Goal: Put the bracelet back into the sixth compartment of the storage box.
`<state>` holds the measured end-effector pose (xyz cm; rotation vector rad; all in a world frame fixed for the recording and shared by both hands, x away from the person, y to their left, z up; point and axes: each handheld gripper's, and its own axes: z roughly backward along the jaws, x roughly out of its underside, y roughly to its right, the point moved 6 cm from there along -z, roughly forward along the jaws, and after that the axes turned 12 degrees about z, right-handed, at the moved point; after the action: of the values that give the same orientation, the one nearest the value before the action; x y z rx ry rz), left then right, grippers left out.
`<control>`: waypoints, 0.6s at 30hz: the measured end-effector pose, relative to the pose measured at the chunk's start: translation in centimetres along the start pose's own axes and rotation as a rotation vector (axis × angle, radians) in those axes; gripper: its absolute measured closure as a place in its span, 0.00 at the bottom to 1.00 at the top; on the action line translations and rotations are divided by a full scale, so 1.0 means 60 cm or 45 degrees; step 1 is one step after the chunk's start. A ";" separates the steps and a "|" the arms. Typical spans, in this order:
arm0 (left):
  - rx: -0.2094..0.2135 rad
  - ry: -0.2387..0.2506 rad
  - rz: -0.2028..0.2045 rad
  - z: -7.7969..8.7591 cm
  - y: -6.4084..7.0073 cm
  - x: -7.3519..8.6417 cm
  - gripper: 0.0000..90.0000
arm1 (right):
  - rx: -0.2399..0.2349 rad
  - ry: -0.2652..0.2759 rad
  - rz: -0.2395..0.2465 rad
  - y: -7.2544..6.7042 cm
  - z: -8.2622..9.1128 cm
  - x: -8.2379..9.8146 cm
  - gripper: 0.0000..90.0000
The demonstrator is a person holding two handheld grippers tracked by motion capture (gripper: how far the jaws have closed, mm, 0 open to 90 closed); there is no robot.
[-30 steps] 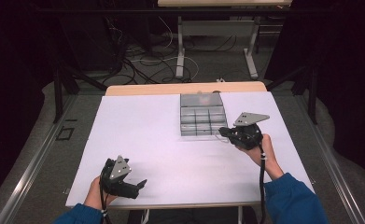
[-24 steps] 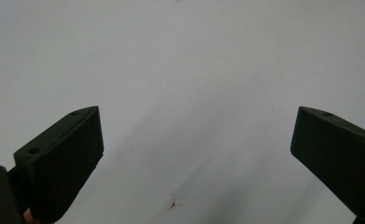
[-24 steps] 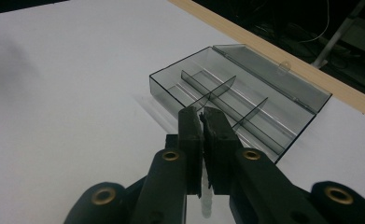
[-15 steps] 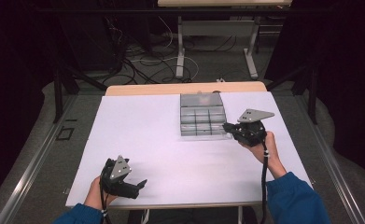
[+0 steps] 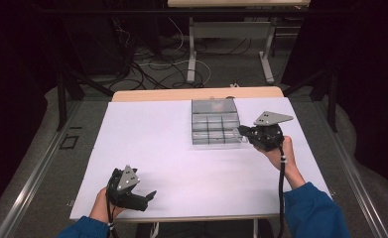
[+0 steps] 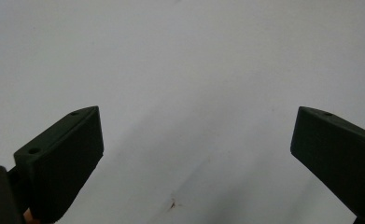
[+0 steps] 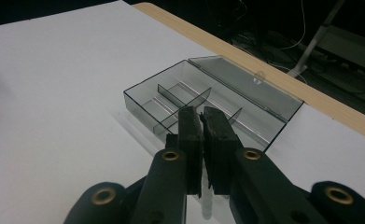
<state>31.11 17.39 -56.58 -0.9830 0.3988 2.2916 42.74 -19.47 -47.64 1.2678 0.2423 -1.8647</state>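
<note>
Right hand-held gripper at the clear box, left one idle on the table.

We see the right hand-held gripper [image 5: 242, 131] at the right edge of the clear grey plastic compartment box [image 5: 215, 128], which sits open on the white-covered table [image 5: 152, 144] toward its far side, lid [image 7: 245, 86] lying back flat. In the right gripper view its jaws are pressed together just above the box's near wall [image 7: 145, 114]; whether they touch or pinch that wall we cannot quite tell. The left hand-held gripper [image 5: 149, 197] rests near the table's front edge, well apart from the box, jaws spread wide over bare white surface.
</note>
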 end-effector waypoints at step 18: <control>0.008 -0.004 -0.002 -0.001 0.000 0.000 0.03 | 0.038 0.015 -0.022 0.018 -0.021 -0.009 0.96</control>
<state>31.14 17.36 -56.60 -0.9764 0.4033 2.2889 44.44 -19.12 -47.49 1.3011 0.2334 -1.8824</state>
